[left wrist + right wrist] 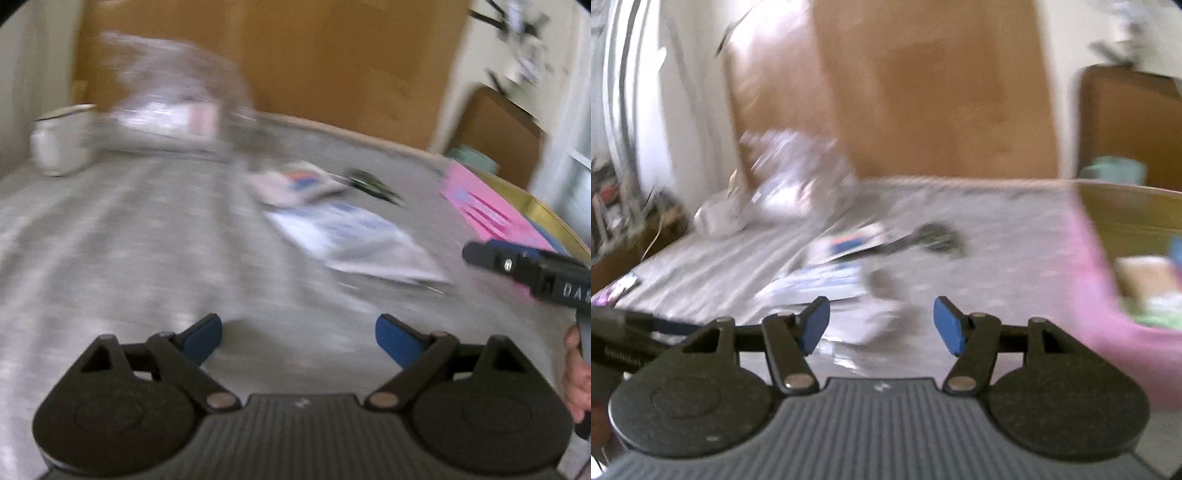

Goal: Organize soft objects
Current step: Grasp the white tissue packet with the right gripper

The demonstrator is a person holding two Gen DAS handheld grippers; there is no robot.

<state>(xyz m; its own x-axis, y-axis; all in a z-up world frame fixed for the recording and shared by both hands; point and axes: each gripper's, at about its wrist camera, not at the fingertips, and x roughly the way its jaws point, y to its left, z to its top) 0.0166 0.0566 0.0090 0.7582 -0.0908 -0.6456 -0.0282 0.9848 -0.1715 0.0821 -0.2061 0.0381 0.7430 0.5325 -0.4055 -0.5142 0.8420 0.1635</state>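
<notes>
While both the left gripper (299, 332) and right gripper (881, 325) hover with jaws wide and empty, soft packets (354, 236) lie scattered mid-bed (110, 240), so organizing appears largely undone.

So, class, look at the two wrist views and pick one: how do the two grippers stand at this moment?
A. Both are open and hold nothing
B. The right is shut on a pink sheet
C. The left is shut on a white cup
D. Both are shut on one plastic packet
A: the left gripper and the right gripper each show blue fingers spread wide with only the grey bed cover between them.
</notes>
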